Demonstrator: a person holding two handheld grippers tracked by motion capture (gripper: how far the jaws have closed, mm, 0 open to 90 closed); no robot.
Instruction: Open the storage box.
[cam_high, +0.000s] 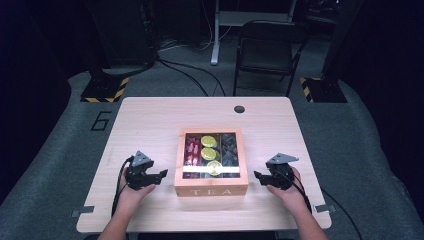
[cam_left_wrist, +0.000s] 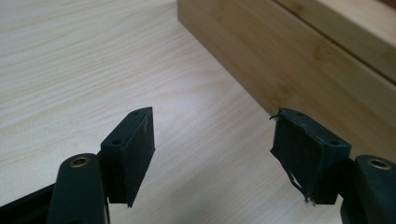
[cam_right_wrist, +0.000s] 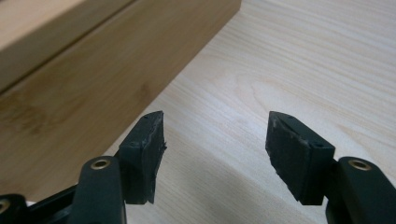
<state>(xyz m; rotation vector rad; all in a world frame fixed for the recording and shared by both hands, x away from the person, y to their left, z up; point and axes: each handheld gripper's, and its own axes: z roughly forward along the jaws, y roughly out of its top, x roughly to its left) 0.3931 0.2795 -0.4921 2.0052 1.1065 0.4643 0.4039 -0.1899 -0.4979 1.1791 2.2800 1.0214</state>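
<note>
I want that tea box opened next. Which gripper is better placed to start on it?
Neither clearly. The left gripper and right gripper flank the tea box, both open and empty, jaws pointing at its sides. Left looks slightly nearer, so left, marginally.

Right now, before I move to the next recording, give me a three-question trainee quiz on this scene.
1. True or false: the left gripper grips the tea box.
2. What word is printed on the box's front?
3. What lies between the right gripper's fingers? A) a tea bag B) nothing but the bare table C) the box lid

Key: 1 false, it is open beside the box; 2 TEA; 3 B.
</note>
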